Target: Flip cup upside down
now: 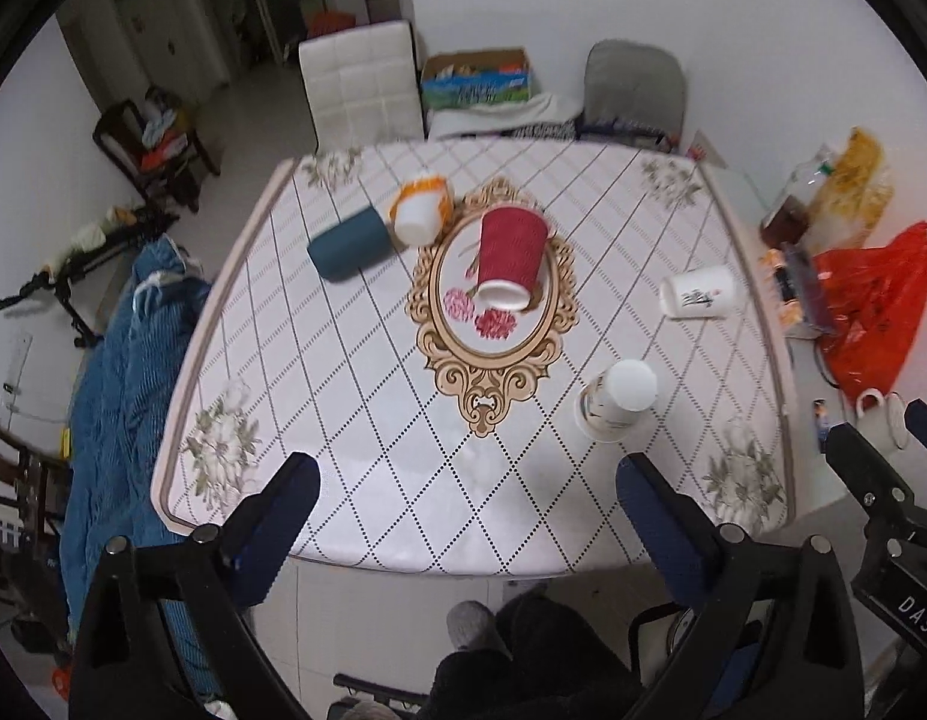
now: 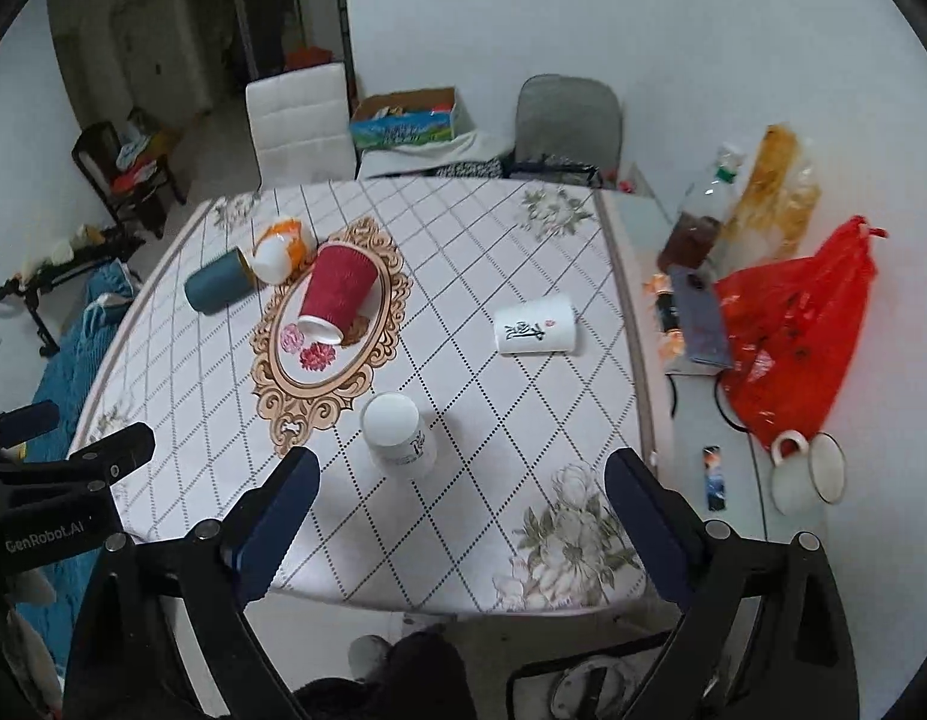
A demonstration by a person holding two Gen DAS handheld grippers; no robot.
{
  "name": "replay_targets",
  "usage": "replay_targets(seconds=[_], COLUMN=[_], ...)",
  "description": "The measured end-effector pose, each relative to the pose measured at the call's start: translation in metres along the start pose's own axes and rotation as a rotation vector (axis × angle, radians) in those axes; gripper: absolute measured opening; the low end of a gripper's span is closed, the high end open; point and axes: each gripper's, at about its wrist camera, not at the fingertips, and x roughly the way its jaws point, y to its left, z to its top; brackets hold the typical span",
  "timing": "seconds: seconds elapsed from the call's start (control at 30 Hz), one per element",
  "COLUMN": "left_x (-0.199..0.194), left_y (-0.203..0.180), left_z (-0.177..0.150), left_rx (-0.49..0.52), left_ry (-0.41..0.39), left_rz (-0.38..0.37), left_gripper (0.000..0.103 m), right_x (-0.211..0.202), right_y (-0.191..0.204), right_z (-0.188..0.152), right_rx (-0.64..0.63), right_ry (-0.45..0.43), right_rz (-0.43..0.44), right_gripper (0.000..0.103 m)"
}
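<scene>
Both the left gripper point(image 1: 466, 519) and right gripper point(image 2: 460, 510) are wide open, holding nothing; I'd pinch the sideways white paper cup point(image 2: 535, 326) mid-wall, gently, then rotate rim-down onto the surface point(image 2: 499, 420)

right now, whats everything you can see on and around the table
white cup: 1, white with dark print, upside down near the front edge
white cup on its side: 1, white with dark lettering, right part of the table
red cup: 1, red with white base, tipped over on the oval pattern
blue cup: 1, dark blue, on its side, far left
orange cup: 1, orange and white, tipped beside the blue one
table: 1, white with diamond lines and flowers
red bag: 1, red, right of the table
mug: 1, white, below the bag
left tongs: open, over the front edge
right tongs: open, over the front edge
</scene>
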Motion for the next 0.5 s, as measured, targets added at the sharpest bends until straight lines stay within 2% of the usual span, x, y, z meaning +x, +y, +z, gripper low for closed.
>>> replay_targets(seconds=[0.27, 0.5], left_x=[-0.075, -0.123], left_y=[0.010, 0.016], left_z=[-0.028, -0.051], left_rx=[0.011, 0.015], left_ry=[-0.095, -0.153], left_rz=[-0.038, -0.029], left_gripper=[0.101, 0.101], right_x=[-0.104, -0.170], right_y=[0.001, 0.005], right_z=[-0.026, -0.051], right_rx=[0.022, 0.038], right_ry=[-0.108, -0.152], right_rz=[-0.041, -0.028], right_gripper=[0.101, 0.101])
